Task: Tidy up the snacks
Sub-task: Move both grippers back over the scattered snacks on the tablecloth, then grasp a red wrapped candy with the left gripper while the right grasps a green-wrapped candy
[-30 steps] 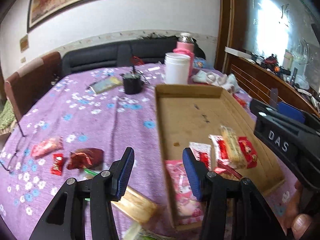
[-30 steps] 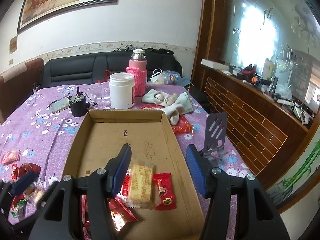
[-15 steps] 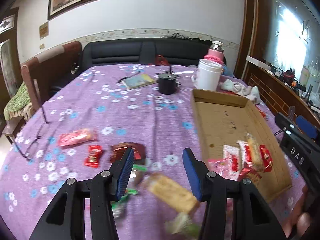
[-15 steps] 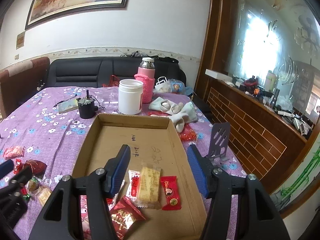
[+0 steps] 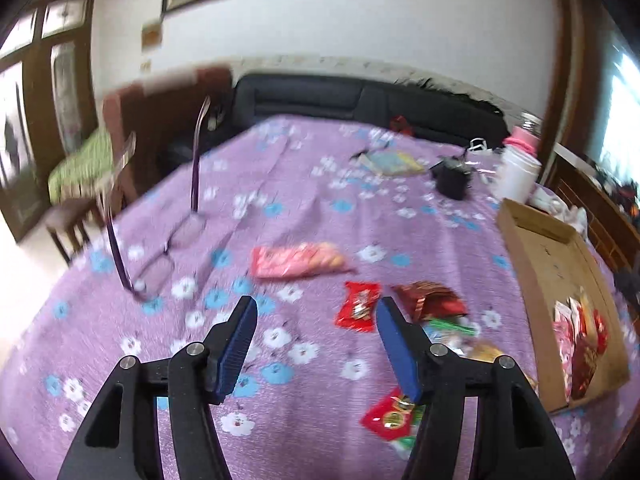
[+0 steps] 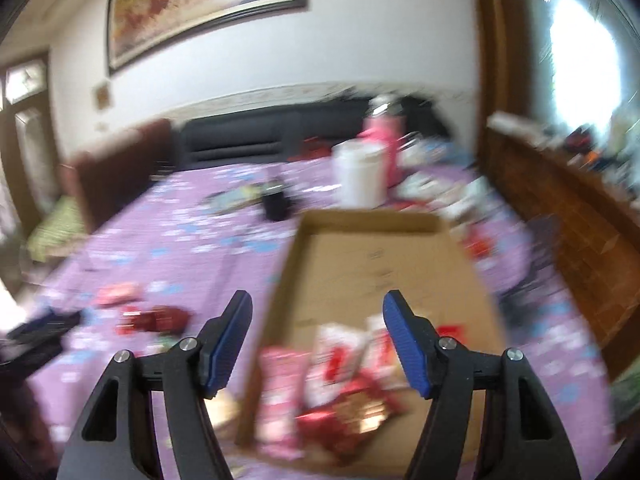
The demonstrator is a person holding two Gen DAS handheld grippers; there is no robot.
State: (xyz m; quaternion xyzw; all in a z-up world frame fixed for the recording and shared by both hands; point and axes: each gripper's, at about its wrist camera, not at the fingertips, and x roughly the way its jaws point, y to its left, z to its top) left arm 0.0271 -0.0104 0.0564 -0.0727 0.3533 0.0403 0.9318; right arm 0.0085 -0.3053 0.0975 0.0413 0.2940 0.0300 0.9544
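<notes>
Several snacks [image 6: 340, 364] already lie at the near end of the cardboard tray [image 6: 384, 256] by the table's right edge; a pink packet [image 5: 298, 260], red wrappers [image 5: 358, 306] and others wait on the purple cloth [image 5: 304, 184]. The left gripper [image 5: 316, 318] and right gripper [image 6: 318, 314] are both opening, gripping nothing.

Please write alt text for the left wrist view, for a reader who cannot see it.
The left hand-held gripper, empty and opening, hovers over a purple floral tablecloth above a small red snack packet. A pink packet lies beyond; a cardboard tray of snacks sits right.
</notes>
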